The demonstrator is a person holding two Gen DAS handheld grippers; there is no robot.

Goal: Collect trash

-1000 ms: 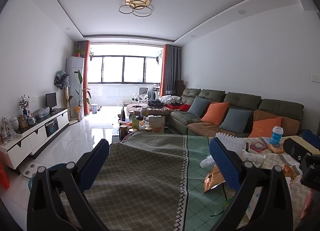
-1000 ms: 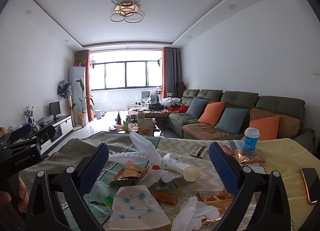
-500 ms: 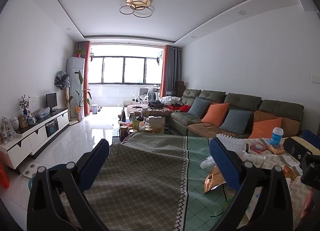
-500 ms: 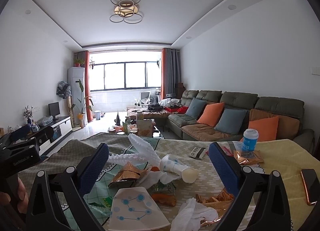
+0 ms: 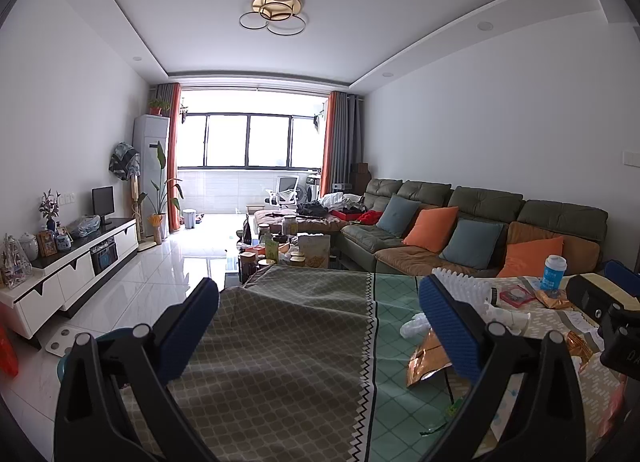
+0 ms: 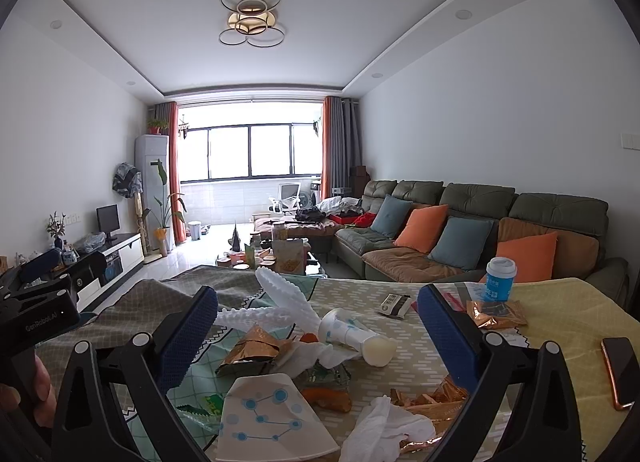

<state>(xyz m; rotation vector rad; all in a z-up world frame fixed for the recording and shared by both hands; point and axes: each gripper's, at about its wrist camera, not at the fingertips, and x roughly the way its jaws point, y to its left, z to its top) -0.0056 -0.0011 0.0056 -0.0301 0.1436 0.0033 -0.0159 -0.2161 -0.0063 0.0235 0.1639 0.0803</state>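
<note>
Trash lies on a table under patterned cloths. In the right wrist view I see a flattened paper cup, a toppled paper cup, crumpled tissue, gold wrappers, white foam netting and an upright blue-and-white cup. My right gripper is open and empty, held above the pile. My left gripper is open and empty over the grey-green cloth, left of the trash; a gold wrapper lies by its right finger.
A phone lies at the table's right edge. A small dark packet sits behind the pile. A sofa with cushions stands to the right, a cluttered coffee table beyond, a TV cabinet at left.
Both grippers have drifted only slightly; the right wrist view has shifted a little. Nothing was picked up or released.
</note>
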